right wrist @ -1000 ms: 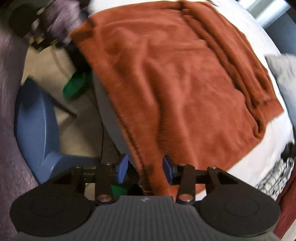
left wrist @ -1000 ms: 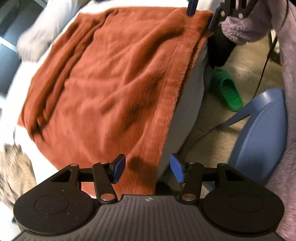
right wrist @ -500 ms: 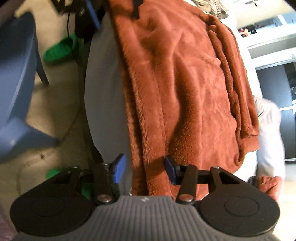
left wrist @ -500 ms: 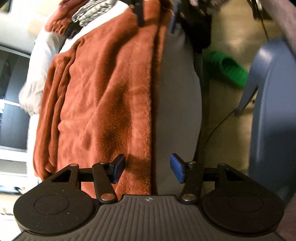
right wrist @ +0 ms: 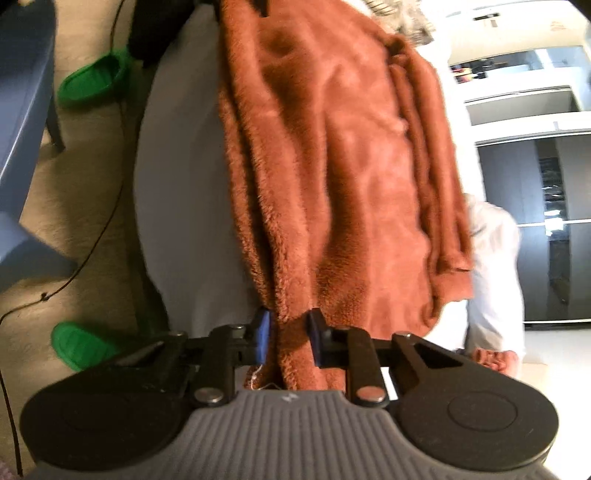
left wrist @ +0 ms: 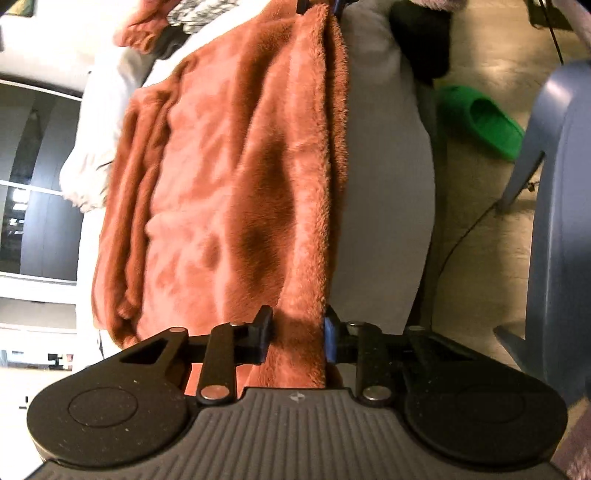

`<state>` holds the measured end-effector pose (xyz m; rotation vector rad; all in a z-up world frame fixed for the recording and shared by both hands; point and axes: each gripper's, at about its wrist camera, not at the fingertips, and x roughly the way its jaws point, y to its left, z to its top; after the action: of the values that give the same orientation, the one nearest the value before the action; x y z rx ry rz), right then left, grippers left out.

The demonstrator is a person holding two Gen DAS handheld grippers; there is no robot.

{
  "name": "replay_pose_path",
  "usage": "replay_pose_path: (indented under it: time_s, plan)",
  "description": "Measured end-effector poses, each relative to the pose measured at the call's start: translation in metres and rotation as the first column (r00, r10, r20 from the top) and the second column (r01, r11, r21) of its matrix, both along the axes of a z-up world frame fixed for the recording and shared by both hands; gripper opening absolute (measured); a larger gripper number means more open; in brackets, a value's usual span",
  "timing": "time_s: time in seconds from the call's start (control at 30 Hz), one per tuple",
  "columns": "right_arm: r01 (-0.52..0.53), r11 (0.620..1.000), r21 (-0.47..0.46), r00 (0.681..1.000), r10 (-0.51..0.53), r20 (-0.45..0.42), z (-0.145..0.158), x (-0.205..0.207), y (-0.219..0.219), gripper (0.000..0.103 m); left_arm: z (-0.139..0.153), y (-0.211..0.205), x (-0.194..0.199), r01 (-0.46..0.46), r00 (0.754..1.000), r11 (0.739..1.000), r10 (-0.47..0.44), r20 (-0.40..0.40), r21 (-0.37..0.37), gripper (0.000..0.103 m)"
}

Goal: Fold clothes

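Rust-brown fleece garment (left wrist: 229,177) draped over pale grey padded surface (left wrist: 384,184), one long edge bunched along its side. Left tongs (left wrist: 297,338) clamped on that edge at the near end, fleece pinched between blue pads. Right tongs (right wrist: 289,338) clamped on the same edge at the opposite end; also seen in left view at far end (left wrist: 320,4). White cloth (right wrist: 495,258) beside garment. On beige floor: green slipper (left wrist: 484,122), black cable (right wrist: 107,206), blue-grey plastic chair (left wrist: 561,221).
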<state>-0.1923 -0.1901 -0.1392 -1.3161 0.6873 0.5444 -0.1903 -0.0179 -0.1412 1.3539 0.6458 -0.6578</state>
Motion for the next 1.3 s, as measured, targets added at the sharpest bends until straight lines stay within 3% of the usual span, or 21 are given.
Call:
replay_pose_path:
  time_s: [0.13,0.23,0.37,0.57,0.6,0.67,0.77,0.9,0.97,1.03,1.1,1.3]
  plan:
    - [0.048,0.998,0.047,0.997,-0.051,0.062,0.013,0.010,-0.006,0.022,0.022,0.004,0.008,-0.043,0.998,0.997,0.046,0.043,-0.065,0.026]
    - [0.088,0.993,0.079,0.994,-0.092,0.053,0.015,0.030,-0.013,0.022,0.034,0.008,0.028,-0.081,0.994,0.992,0.088,0.068,-0.097,0.026]
    - [0.113,0.988,0.104,0.993,-0.115,0.007,0.013,0.049,-0.021,0.031,0.033,0.012,0.052,-0.121,0.992,0.987,0.125,0.033,-0.102,0.026]
    - [0.180,0.975,0.133,0.981,-0.168,-0.097,0.005,0.058,-0.036,0.038,0.017,0.022,0.036,-0.096,0.995,0.994,0.095,-0.011,-0.059,0.026]
    - [0.182,0.974,0.135,0.980,-0.169,-0.103,0.004,0.057,-0.038,0.038,0.014,0.025,0.032,-0.094,0.995,0.994,0.093,-0.027,-0.053,0.029]
    - [0.183,0.974,0.131,0.980,-0.170,-0.106,0.002,0.057,-0.039,0.038,0.010,0.028,0.024,-0.091,0.996,0.996,0.090,-0.029,-0.022,0.048]
    - [0.183,0.976,0.119,0.980,-0.172,-0.095,0.001,0.057,-0.039,0.035,0.004,0.031,0.020,-0.095,0.995,0.995,0.095,-0.016,0.022,0.048]
    - [0.194,0.972,0.134,0.980,-0.185,-0.079,0.006,0.057,-0.038,0.026,0.011,0.033,0.022,-0.115,0.993,0.993,0.115,-0.010,-0.001,0.040]
    - [0.205,0.968,0.148,0.978,-0.197,-0.066,0.010,0.057,-0.039,0.023,0.016,0.033,0.023,-0.127,0.992,0.992,0.126,-0.009,-0.020,0.025]
    - [0.216,0.962,0.168,0.976,-0.210,-0.053,0.015,0.057,-0.040,0.021,0.021,0.034,0.025,-0.138,0.990,0.990,0.138,-0.008,-0.040,0.019]
    - [0.221,0.960,0.174,0.975,-0.218,-0.038,0.021,0.056,-0.040,0.020,0.028,0.035,0.026,-0.153,0.988,0.986,0.153,-0.010,-0.065,0.018]
    - [0.248,0.943,0.220,0.968,-0.251,-0.016,0.057,0.051,-0.043,0.018,0.085,0.055,0.029,-0.242,0.969,0.947,0.227,-0.095,-0.209,0.016]
